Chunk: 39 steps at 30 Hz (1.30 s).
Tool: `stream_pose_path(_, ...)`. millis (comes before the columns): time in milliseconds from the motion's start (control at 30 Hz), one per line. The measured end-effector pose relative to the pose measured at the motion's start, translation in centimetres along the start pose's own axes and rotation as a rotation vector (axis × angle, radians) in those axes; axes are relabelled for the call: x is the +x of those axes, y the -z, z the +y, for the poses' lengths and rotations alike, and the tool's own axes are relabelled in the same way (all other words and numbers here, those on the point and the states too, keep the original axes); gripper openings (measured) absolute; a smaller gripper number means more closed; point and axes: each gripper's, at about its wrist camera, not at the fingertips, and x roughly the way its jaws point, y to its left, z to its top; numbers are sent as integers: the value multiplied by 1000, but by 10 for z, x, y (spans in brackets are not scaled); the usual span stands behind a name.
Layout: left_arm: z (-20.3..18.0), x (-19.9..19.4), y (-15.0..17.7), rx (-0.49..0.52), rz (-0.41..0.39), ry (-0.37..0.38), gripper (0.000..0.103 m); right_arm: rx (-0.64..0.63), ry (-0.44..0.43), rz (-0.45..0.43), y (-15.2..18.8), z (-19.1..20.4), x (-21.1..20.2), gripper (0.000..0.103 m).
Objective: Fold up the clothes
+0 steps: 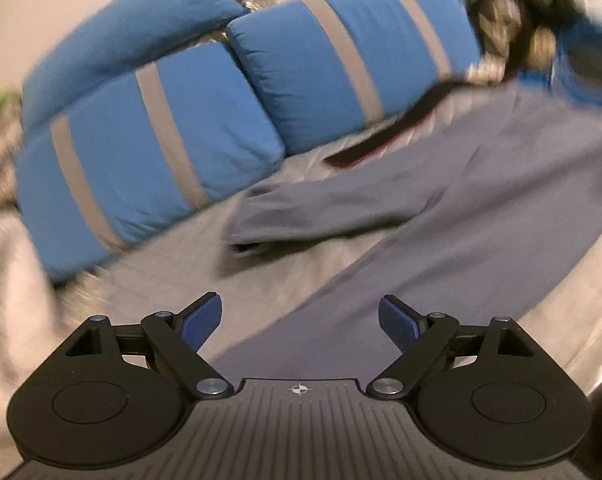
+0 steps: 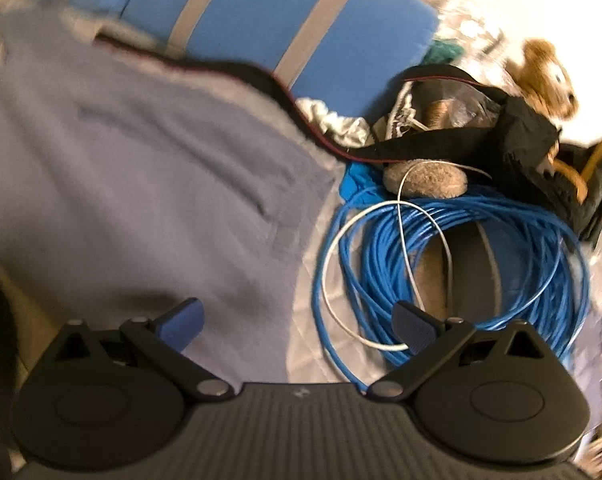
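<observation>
A grey-blue garment (image 1: 441, 216) lies spread flat on a light bedsheet (image 1: 149, 280), one sleeve (image 1: 321, 208) sticking out to the left. My left gripper (image 1: 301, 324) hovers above its lower edge, jaws wide apart, nothing between the blue pads (image 1: 201, 326). In the right wrist view the same garment (image 2: 133, 168) fills the left half. My right gripper (image 2: 297, 330) is open over the garment's right edge, nothing between its pads. Both views are motion-blurred.
Blue pillows with grey stripes (image 1: 149, 140) line the far side. A coil of blue cable (image 2: 453, 264) with a white wire lies right of the garment. A black bag (image 2: 481, 128), a plush toy (image 2: 545, 72) and a dark strap (image 1: 381, 140) sit behind.
</observation>
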Motion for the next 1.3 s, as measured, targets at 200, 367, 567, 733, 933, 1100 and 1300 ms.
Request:
stream_pose_path(200,-2,4,-4,-194,-76,92,98,189,-65,-103,-13,-17,18,103)
stream_pose_path(367,-10,13,-4,-270,-79,175,98,301,-147,-136,-21,-27,48,96)
stream_pose_path(567,-25,18,-2,-270,-83,225,98,394,-201,-76,-25,-43,99,71)
stream_pose_path(733,-31,17,2,-253,-64,221,98,439,-239,-9,-26,-50,131,43)
stream_pose_path(933,-30,18,7,-248,-35,224,98,470,-213,18,-19,-50,137,40)
stream_pose_path(1100,-29,21,9,-254,-22,225,98,484,-202,-4,-19,-49,132,12)
stream_pose_path(1300,-31,21,9,-253,-17,229,98,509,-163,-39,-19,-53,122,6)
